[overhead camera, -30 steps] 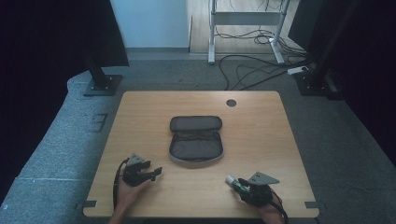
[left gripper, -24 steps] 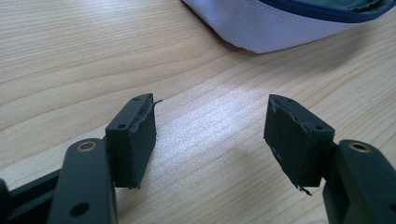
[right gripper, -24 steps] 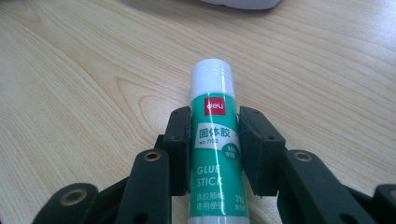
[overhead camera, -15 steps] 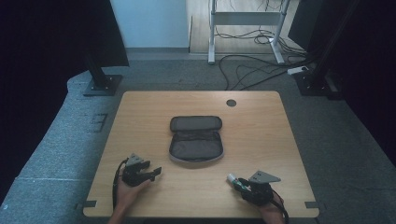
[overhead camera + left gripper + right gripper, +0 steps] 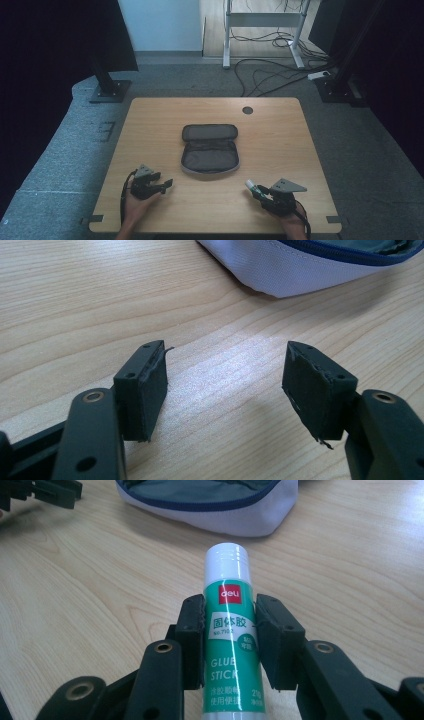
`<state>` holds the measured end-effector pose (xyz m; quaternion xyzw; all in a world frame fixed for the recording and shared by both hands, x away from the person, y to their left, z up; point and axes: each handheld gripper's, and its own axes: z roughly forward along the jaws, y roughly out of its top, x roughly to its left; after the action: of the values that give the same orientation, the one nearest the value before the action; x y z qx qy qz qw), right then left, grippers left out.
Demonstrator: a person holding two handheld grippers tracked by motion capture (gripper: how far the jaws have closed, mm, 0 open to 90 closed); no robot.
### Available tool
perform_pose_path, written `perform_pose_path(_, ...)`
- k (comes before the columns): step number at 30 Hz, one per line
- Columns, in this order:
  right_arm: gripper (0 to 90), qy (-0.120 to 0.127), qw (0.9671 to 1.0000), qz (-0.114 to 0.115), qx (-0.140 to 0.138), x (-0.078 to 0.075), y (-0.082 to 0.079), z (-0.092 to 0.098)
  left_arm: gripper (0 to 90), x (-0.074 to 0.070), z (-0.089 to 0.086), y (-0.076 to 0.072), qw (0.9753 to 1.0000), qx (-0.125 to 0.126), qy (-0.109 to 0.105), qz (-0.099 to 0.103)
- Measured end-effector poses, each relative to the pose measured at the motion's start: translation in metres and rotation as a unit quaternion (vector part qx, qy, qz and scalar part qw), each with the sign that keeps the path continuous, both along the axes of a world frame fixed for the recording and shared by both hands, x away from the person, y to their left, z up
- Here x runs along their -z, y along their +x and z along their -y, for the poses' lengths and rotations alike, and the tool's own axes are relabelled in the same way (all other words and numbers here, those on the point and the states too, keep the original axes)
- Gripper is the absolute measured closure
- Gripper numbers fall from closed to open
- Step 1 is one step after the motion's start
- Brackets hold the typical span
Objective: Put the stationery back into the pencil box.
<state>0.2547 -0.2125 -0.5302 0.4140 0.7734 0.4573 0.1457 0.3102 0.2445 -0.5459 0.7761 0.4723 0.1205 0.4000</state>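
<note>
Glue stick clamped in the right gripper, left gripper empty

The right gripper [image 5: 227, 645] pinches a green glue stick [image 5: 228, 630] between its jaws, white cap toward the open pencil case [image 5: 209, 148] at mid-table. The left gripper [image 5: 225, 390] hovers over bare wooden table [image 5: 75, 305], jaws spread wide, touching nothing.

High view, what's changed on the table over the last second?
Nothing visibly changed. The right gripper stays shut on the glue stick near the table's front edge, the left gripper stays open with nothing between its fingers, and the open pencil case lies where it was.
</note>
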Motion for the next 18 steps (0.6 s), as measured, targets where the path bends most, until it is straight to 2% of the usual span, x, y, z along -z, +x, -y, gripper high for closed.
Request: perform_pose_path(18,65.3,0.015,0.9997,0.015,-0.012,-0.015,0.019,-0.019,35.0,0.0,0.0,0.001,1.0,0.001,-0.002,-0.004)
